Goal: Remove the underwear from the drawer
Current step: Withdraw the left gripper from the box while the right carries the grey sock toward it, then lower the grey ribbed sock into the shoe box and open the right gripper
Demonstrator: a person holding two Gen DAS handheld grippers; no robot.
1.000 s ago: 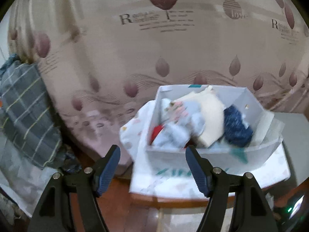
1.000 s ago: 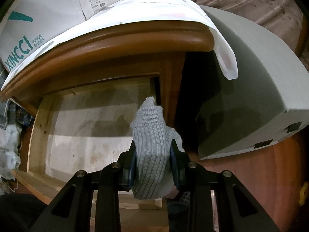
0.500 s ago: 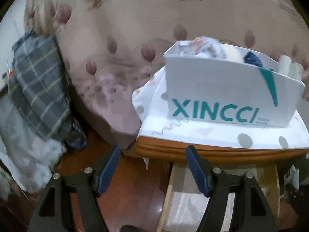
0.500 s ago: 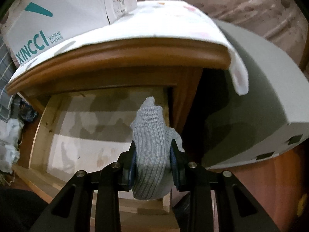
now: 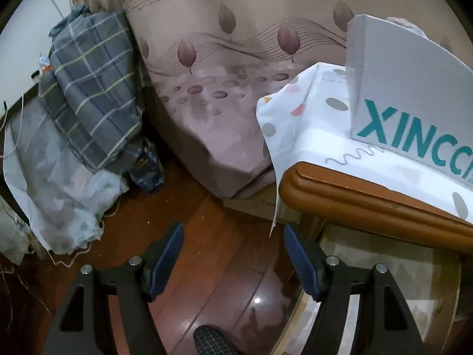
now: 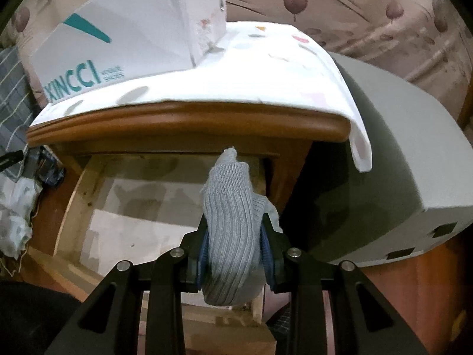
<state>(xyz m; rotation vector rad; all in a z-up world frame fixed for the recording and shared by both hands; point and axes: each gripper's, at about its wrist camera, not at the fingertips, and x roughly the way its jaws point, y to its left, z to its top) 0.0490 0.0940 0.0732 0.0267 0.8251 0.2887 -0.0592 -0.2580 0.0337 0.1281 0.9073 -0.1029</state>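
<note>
A grey ribbed knit garment (image 6: pixel 230 224) sticks up between the blue pads of my right gripper (image 6: pixel 235 236), which is shut on it. It hangs above the pulled-out wooden drawer (image 6: pixel 68 207), whose pale lined bottom shows bare. My left gripper (image 5: pixel 233 254) is open with nothing between its fingers, over the reddish floor just left of the drawer (image 5: pixel 452 290) and below the nightstand's top edge (image 5: pixel 369 195).
A white XINCCI shoe box (image 6: pixel 124 35) stands on a dotted white cloth (image 6: pixel 266 71) over the nightstand. A bed with leaf-patterned sheet (image 5: pixel 224 94) lies behind. Plaid bedding (image 5: pixel 94 88) and bags pile at left. A grey box (image 6: pixel 399 153) sits right of the nightstand.
My left gripper has dropped from above the shoe box down beside the nightstand, toward the floor. The right gripper has lifted slightly with the grey garment still in it.
</note>
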